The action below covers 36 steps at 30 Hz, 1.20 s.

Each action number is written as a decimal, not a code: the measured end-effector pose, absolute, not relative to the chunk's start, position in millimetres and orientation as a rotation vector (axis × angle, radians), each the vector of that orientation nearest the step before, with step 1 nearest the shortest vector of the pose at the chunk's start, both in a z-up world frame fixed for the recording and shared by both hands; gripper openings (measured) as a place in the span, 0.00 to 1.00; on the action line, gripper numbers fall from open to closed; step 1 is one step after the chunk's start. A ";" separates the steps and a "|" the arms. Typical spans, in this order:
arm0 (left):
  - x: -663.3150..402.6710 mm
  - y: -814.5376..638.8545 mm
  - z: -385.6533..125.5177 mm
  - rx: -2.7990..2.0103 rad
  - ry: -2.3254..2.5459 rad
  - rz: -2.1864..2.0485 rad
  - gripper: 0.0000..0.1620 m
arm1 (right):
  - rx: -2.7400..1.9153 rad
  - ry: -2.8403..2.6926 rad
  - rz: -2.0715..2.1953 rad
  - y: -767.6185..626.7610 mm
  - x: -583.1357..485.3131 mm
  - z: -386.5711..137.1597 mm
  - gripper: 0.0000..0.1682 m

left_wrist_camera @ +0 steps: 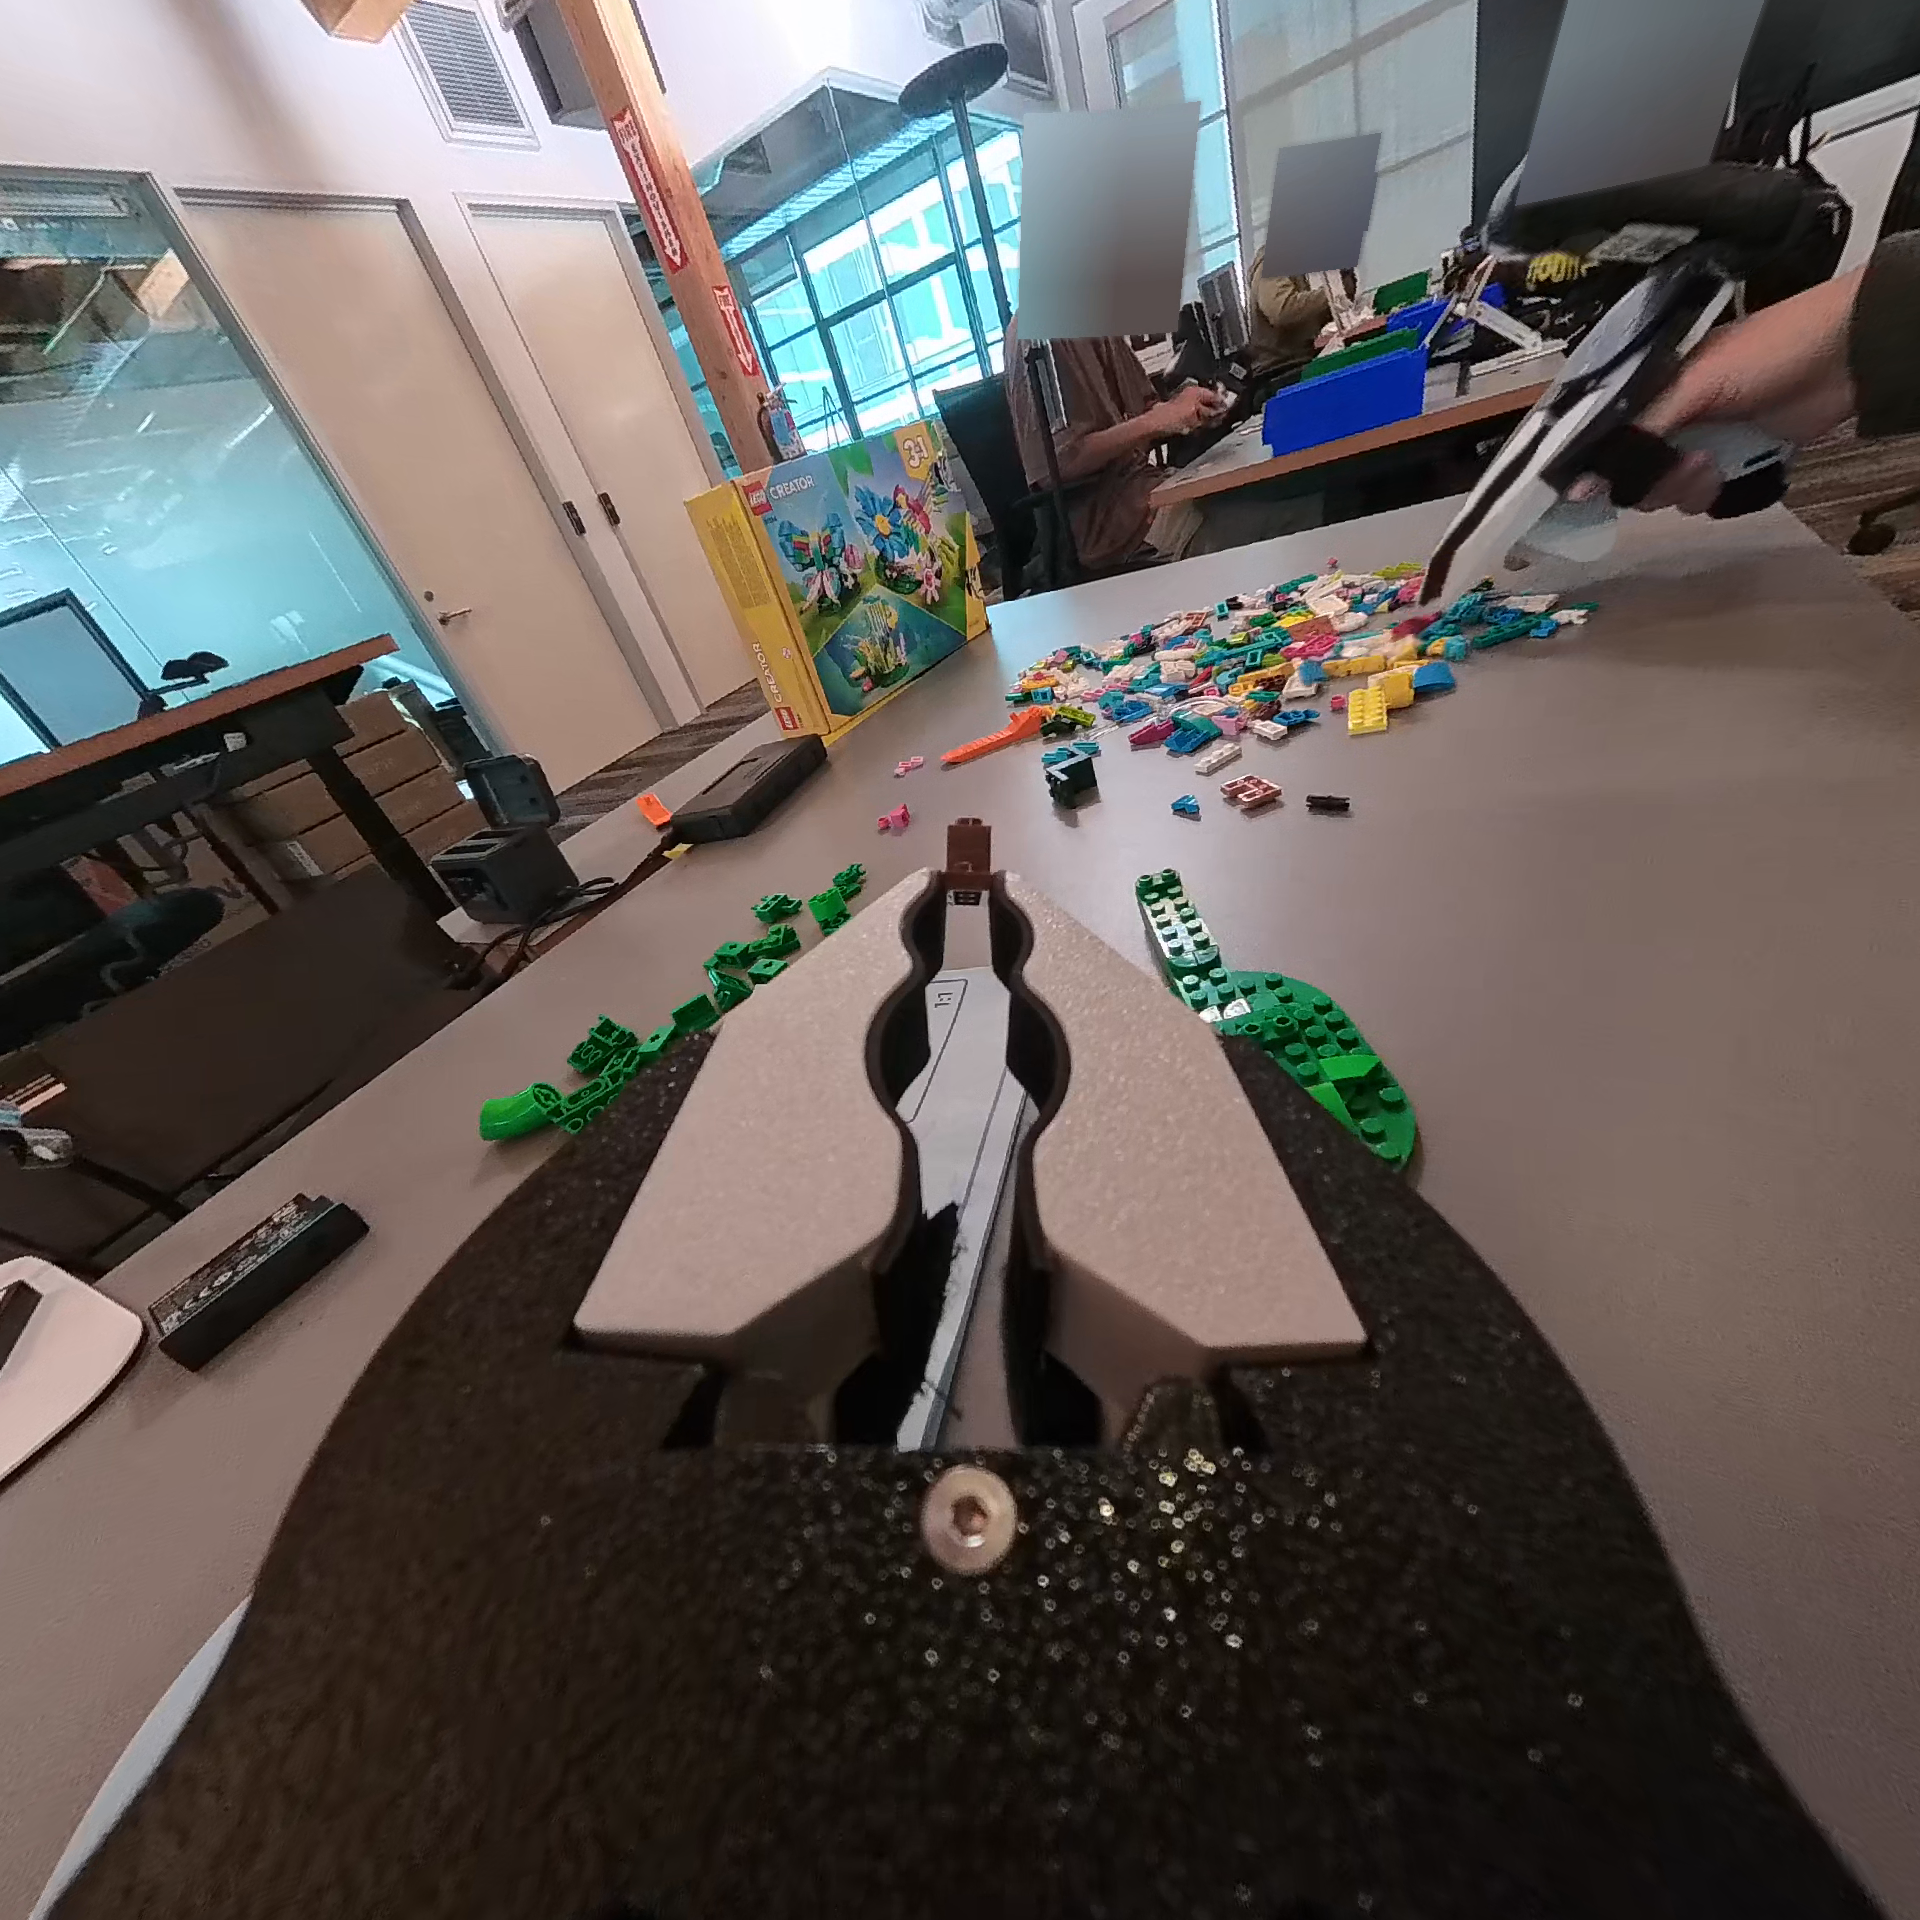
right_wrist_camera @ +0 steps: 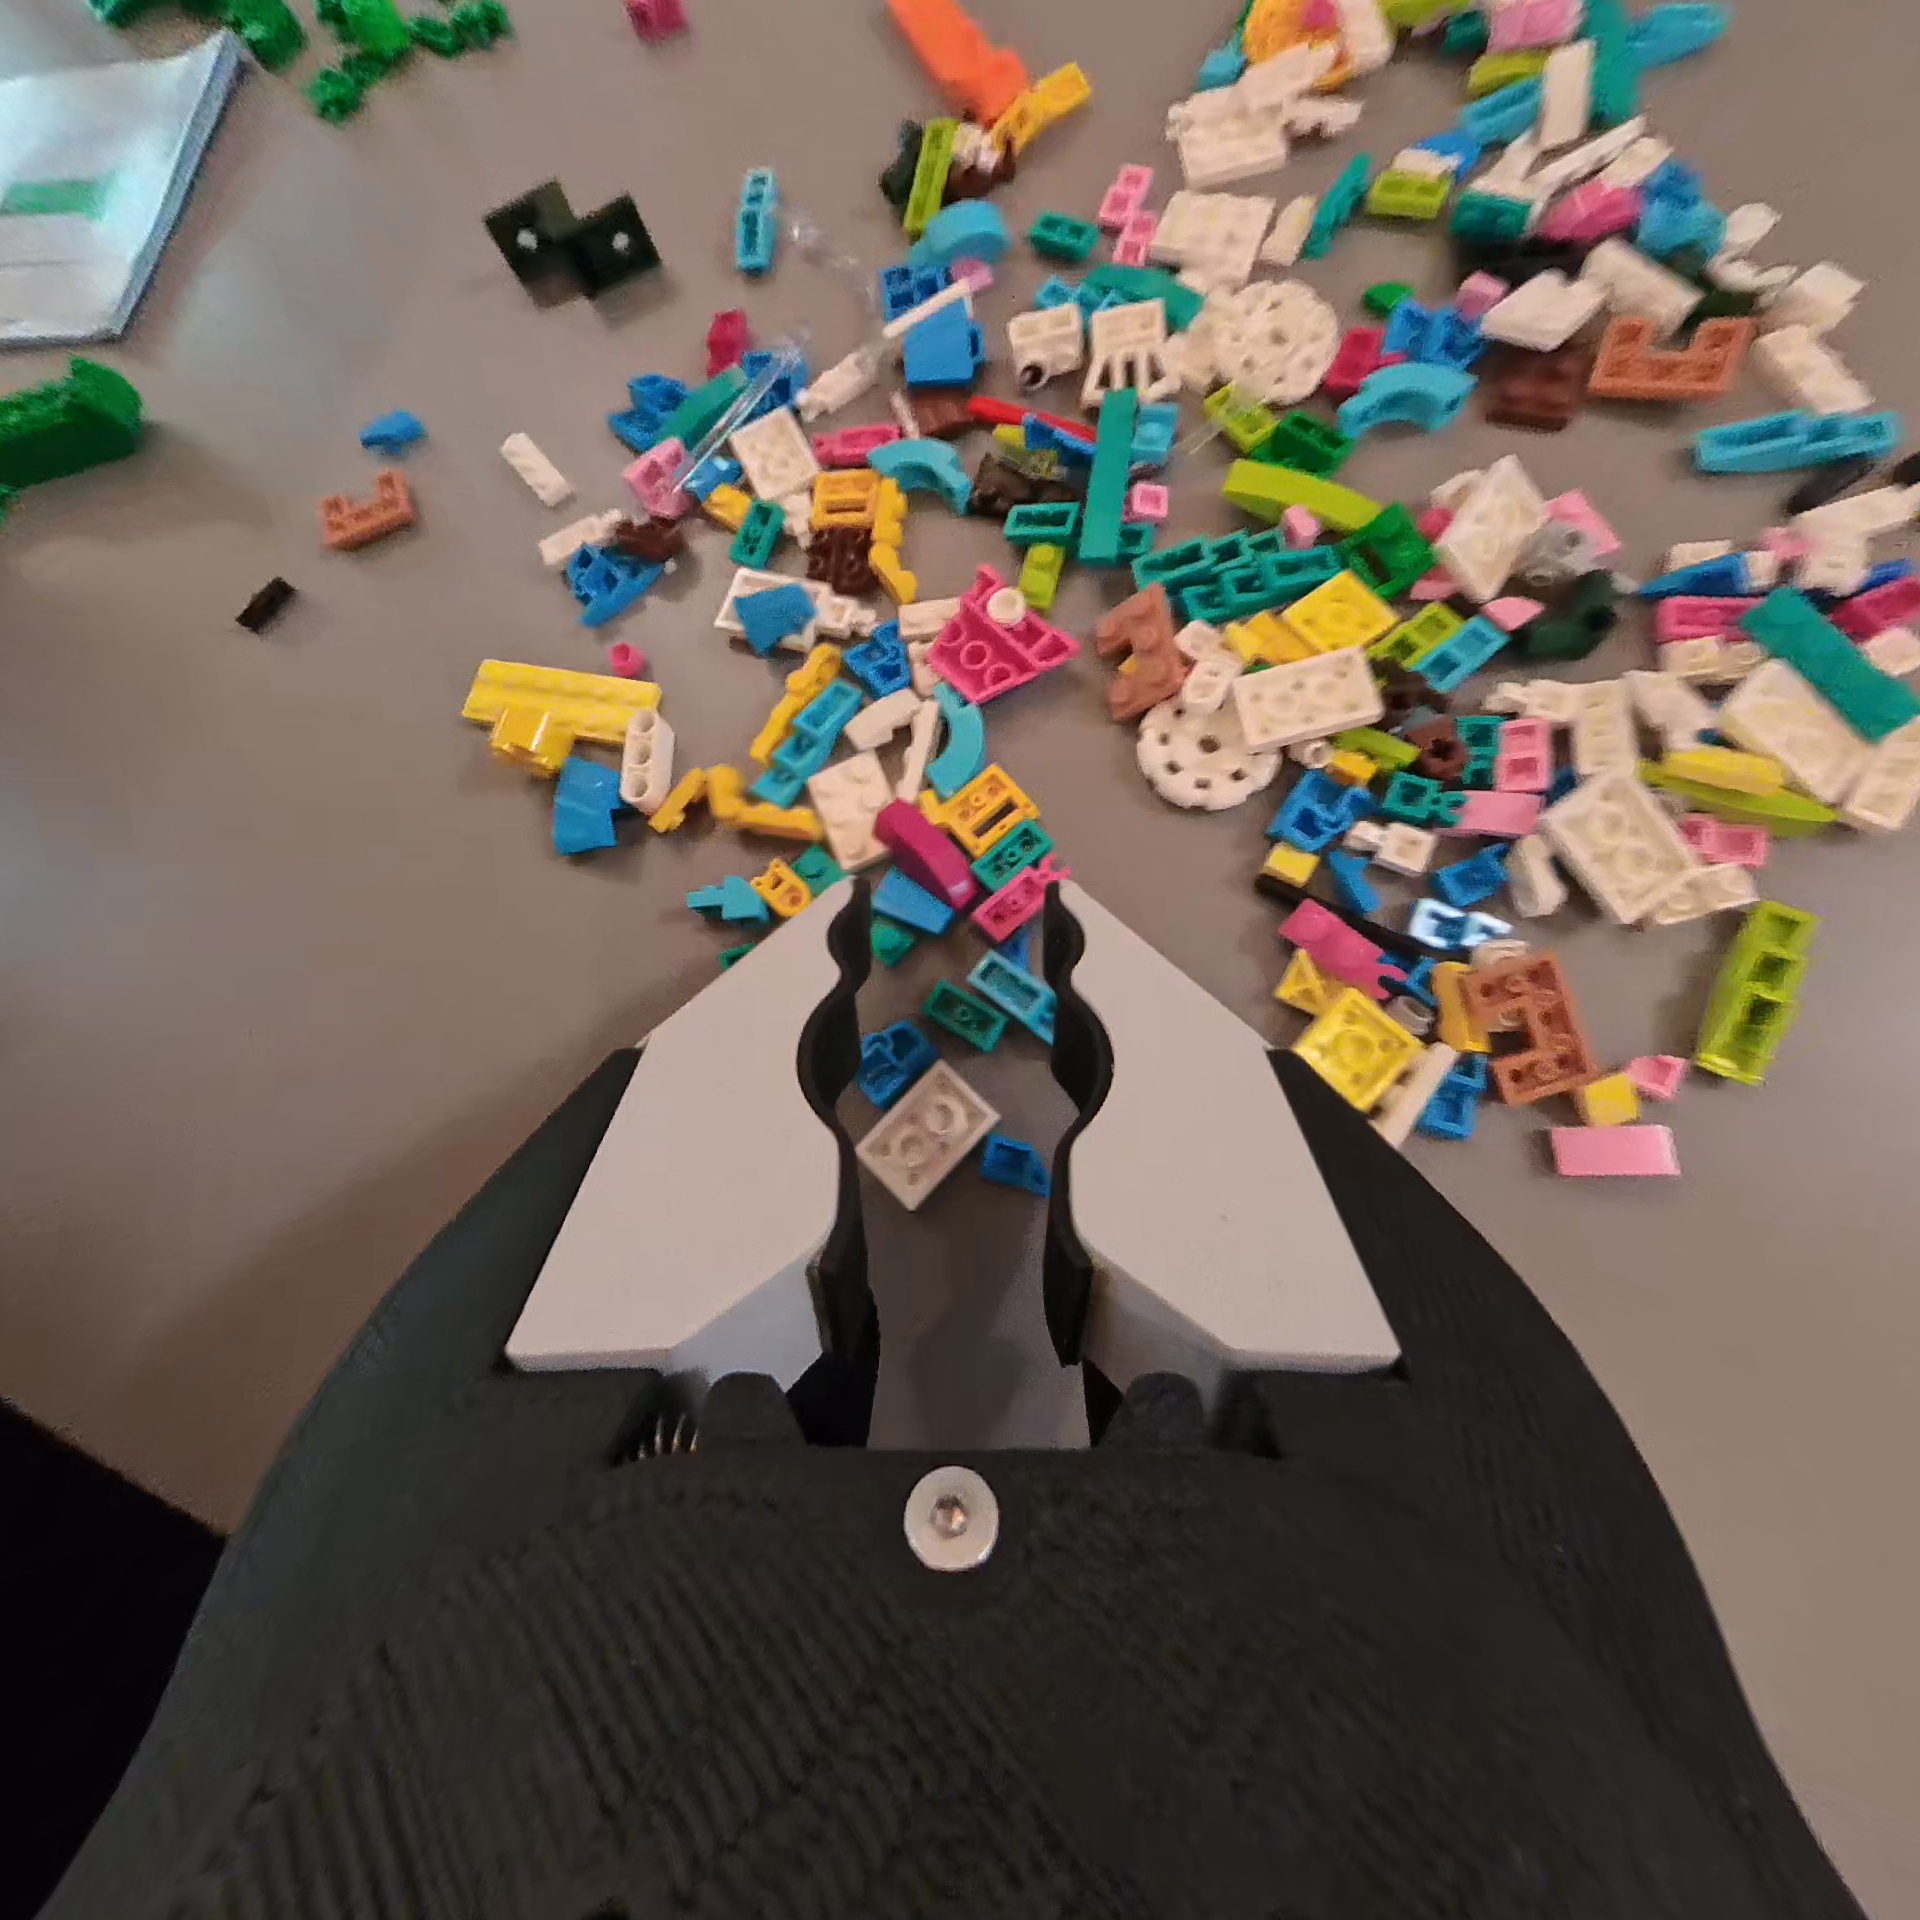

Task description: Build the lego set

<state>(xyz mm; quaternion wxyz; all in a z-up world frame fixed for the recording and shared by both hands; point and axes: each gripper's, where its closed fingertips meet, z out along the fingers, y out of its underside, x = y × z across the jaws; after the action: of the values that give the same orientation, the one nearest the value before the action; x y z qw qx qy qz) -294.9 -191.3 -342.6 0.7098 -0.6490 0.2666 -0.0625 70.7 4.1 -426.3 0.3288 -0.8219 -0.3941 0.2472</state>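
Left hand-held gripper (left_wrist_camera: 968, 871) clamps brown brick (left_wrist_camera: 966, 840) | right hand-held gripper (right_wrist_camera: 956, 904) parted, over pile (right_wrist_camera: 1195, 540)

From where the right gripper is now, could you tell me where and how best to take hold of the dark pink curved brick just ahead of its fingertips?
Grip the dark pink curved brick across its two long flat sides, coming down from above. It is long and narrow and its rounded top would probably slip. The right gripper is open just short of it, but bricks crowd both sides, so nudge it clear first.
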 end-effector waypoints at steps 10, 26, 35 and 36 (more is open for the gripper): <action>-294.3 -191.3 -343.0 -1.442 0.596 -0.142 0.04 | -2.091 -0.692 0.364 60.5 126.3 -413.6 0.19; -291.9 -191.4 -344.8 -1.445 0.617 -0.135 0.03 | -2.049 -0.973 0.656 54.4 46.6 -416.7 0.20; -291.0 -191.6 -345.2 -1.446 0.624 -0.137 0.03 | -2.072 -0.675 0.398 75.9 126.9 -402.3 0.17; -291.0 -191.6 -345.2 -1.446 0.624 -0.136 0.03 | -2.082 -0.664 0.388 74.0 132.4 -404.4 0.17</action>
<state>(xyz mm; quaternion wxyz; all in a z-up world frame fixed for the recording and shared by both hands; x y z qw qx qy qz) -291.0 -191.6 -345.2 0.7034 -0.6502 0.2806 -0.0611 132.4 74.0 -404.4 0.4450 -0.8400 -0.2680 0.1566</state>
